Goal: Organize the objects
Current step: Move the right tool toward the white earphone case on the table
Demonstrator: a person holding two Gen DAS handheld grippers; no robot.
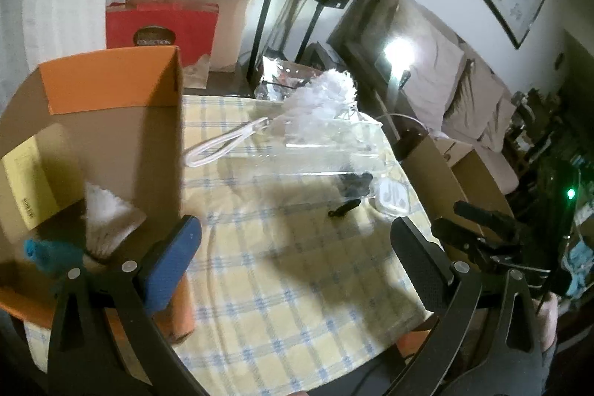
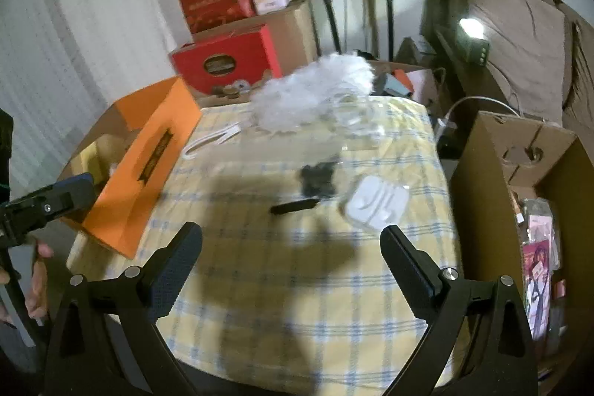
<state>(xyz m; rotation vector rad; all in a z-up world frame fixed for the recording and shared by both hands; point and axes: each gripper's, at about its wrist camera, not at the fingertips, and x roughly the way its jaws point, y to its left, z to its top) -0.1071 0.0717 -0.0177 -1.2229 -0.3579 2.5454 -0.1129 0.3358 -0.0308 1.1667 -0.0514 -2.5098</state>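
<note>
Left wrist view, left to right: orange box (image 1: 111,88) stands open at the table's left edge, holding a yellow booklet (image 1: 29,180), a white brush (image 1: 107,221) and a blue item (image 1: 48,253). Left gripper (image 1: 297,247): jaws wide apart, nothing between them, over the yellow checked tablecloth (image 1: 297,303). Beyond it lie a white loop strap (image 1: 222,143), a clear plastic bag (image 1: 326,154) with white fluffy material (image 1: 326,95), a small black item (image 1: 345,208) and a white earphone case (image 1: 393,197).

Right wrist view: left gripper at far left beside the orange box (image 2: 148,173), a hand (image 2: 37,277) below it. Right gripper (image 2: 291,244): jaws wide apart, empty, over the cloth. Black stick-like item (image 2: 295,205) and earphone case (image 2: 375,203) lie just ahead, apart from the pads. Open cardboard box (image 2: 493,173) stands off the table's right.
</note>
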